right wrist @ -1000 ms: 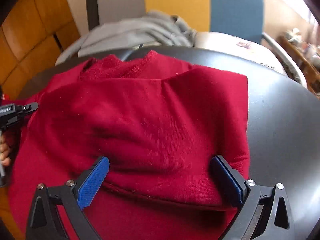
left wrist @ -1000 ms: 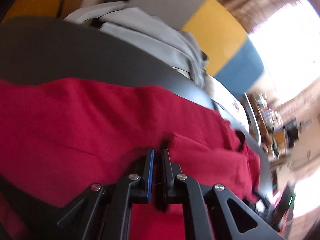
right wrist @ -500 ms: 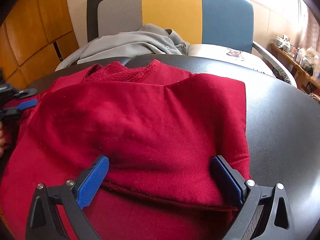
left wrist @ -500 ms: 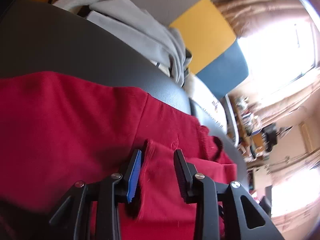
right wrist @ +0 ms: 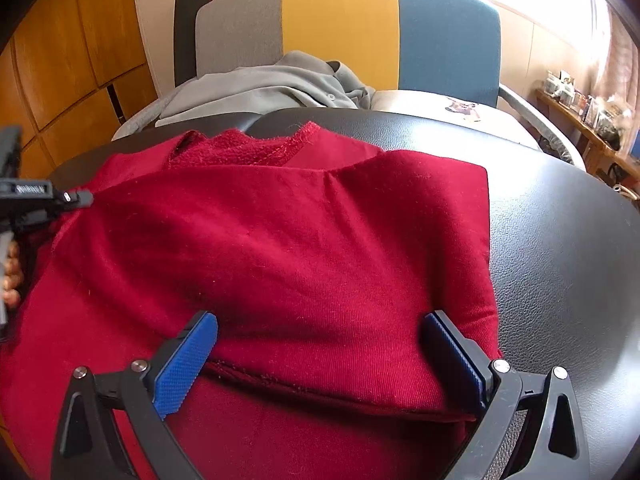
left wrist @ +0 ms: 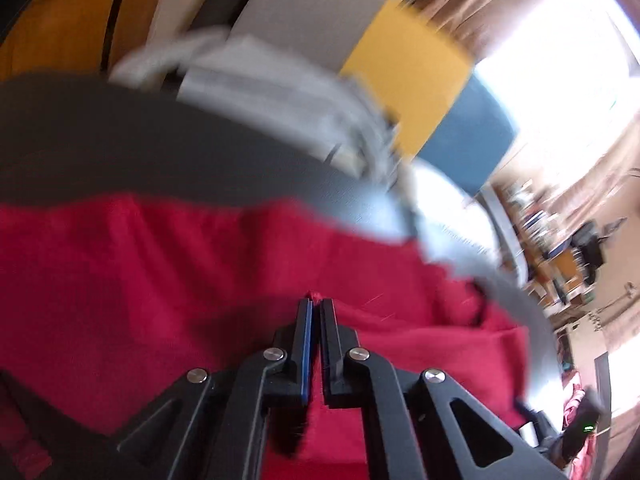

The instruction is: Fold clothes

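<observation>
Red sweatshirt (right wrist: 280, 264) lies on the dark round table (right wrist: 568, 240), body already doubled over once, collar toward the far rim, near a grey garment (right wrist: 272, 88) heaped on the chair (right wrist: 340, 32) behind. Step in hand, by my read: the side fold. L gripper (left wrist: 314, 308) has its jaws pinched tight on a nip of red cloth at the garment's left edge; in the right wrist view its tip (right wrist: 76, 199) sits at that edge, w/ fingers of the person's hand (right wrist: 12, 276) just visible. R gripper (right wrist: 320, 352) stands wide, pads straddling the folded hem near the front, nothing clamped. Next move prob. calls for carrying the pinched edge across toward centre while the R side pins or takes the hem, keeping the layers from sliding. Left wrist view is badly motion-smeared, so how many layers are pinched can't be made out. Sleeves hidden under the fold; near part of the garment cut off by the frame.
</observation>
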Motion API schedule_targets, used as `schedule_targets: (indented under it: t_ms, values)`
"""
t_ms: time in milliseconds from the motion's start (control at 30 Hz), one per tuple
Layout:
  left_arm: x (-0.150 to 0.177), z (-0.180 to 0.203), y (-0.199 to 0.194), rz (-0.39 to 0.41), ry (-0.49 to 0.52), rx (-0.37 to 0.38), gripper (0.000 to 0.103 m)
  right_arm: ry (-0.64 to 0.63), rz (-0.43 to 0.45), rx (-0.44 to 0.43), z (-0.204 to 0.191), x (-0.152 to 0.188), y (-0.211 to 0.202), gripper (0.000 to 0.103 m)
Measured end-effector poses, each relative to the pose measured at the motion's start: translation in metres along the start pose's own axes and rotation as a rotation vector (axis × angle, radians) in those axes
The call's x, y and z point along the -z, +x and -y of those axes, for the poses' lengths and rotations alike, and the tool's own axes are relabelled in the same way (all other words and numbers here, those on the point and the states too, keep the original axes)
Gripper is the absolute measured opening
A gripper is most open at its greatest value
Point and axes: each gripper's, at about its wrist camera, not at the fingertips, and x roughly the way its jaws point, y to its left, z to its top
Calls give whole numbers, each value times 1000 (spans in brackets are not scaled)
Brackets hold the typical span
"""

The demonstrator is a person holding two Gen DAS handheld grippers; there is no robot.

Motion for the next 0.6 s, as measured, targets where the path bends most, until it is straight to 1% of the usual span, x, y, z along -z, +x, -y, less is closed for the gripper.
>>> schedule_targets:
  t_ms: [33, 67, 100, 133, 200, 267, 300, 400, 467, 500, 533, 567, 600]
  values:
    - [-2, 9, -10, 44, 11, 15, 7, 2, 0, -3, 1, 0, 0, 103]
    - [-5, 17, -18, 72, 14, 52, 11, 2, -1, -5, 1, 0, 0, 103]
    - [-7, 26, -23, 87, 30, 81, 15, 2, -3, -8, 1, 0, 0, 103]
    - [-8, 39, -23, 84, 84, 91, 15, 3, -6, -11, 1, -1, -1, 103]
    - [-1, 57, -11, 36, 171, 88, 15, 4, -15, -27, 1, -7, -3, 103]
    - [6, 73, 6, -21, 243, 85, 15, -16, -2, -80, -6, -15, -8, 103]
    - [10, 77, 14, -41, 260, 76, 15, -36, 6, -116, -12, -20, -10, 103]
    - [24, 85, 37, -102, 292, 51, 15, -132, -6, -109, -29, -37, 1, 103]
    - [35, 82, 52, -116, 337, -17, 15, -150, -34, -94, -31, -48, 18, 103]
    - [41, 80, 59, -122, 359, -49, 15, -137, -54, -52, -26, -50, 28, 103]
    - [44, 76, 58, -101, 351, -31, 15, -111, -70, -17, -17, -51, 38, 103]
    - [46, 72, 57, -81, 343, -14, 13, -65, -50, -37, -8, -49, 39, 103]
    - [48, 70, 53, -80, 330, -16, 12, -17, -26, -62, 2, -46, 39, 103]
